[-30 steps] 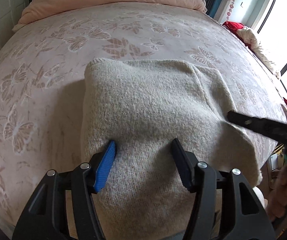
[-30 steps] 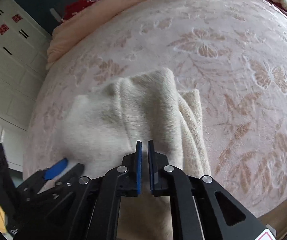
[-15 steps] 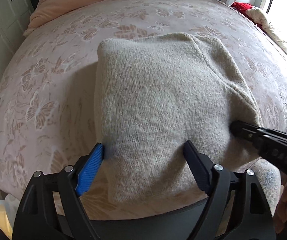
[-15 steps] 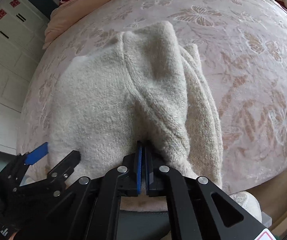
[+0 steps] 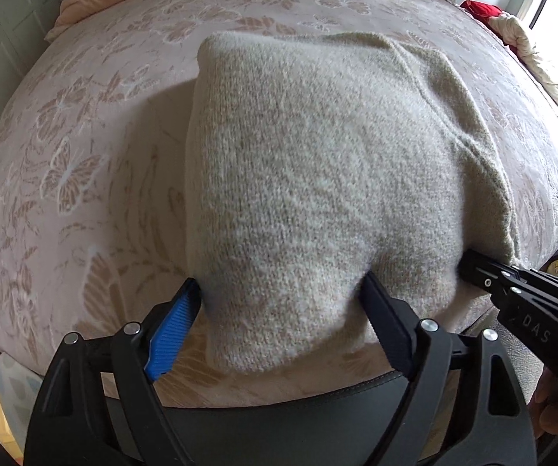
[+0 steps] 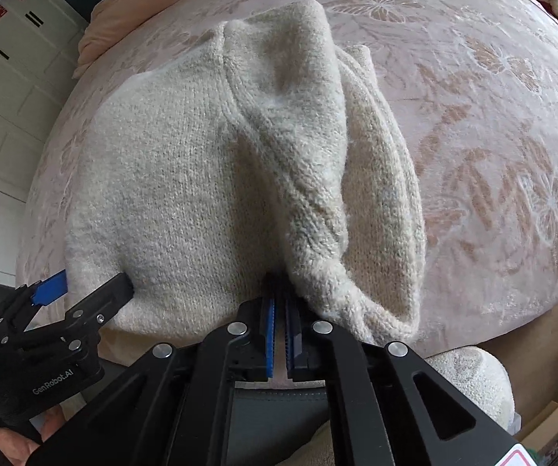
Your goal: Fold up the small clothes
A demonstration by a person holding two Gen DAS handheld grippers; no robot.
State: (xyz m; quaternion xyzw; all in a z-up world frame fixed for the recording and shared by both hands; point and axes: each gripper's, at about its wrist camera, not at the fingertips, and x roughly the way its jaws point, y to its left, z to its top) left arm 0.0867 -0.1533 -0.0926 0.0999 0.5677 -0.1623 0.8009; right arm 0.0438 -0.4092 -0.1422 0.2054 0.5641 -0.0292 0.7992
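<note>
A folded beige knit sweater (image 5: 318,178) lies on the bed at its near edge; it also shows in the right wrist view (image 6: 209,178). My left gripper (image 5: 279,295) is open, its fingers straddling the sweater's near left corner. My right gripper (image 6: 279,291) is shut at the sweater's near right edge, its tips under a bunched fold; whether cloth is pinched is hidden. The right gripper's tip shows in the left wrist view (image 5: 469,266). The left gripper shows in the right wrist view (image 6: 88,287).
The bed (image 5: 84,155) has a pink cover with butterfly patterns. A peach quilt (image 5: 84,4) lies at the far end. White cupboards (image 6: 3,89) stand left. Red and cream cloth (image 5: 512,27) lies by the window. The dark bed frame (image 5: 318,419) runs below.
Both grippers have drawn back toward the bed's near edge, and the sweater has slid with them. The right gripper stays shut and the left stays open.
</note>
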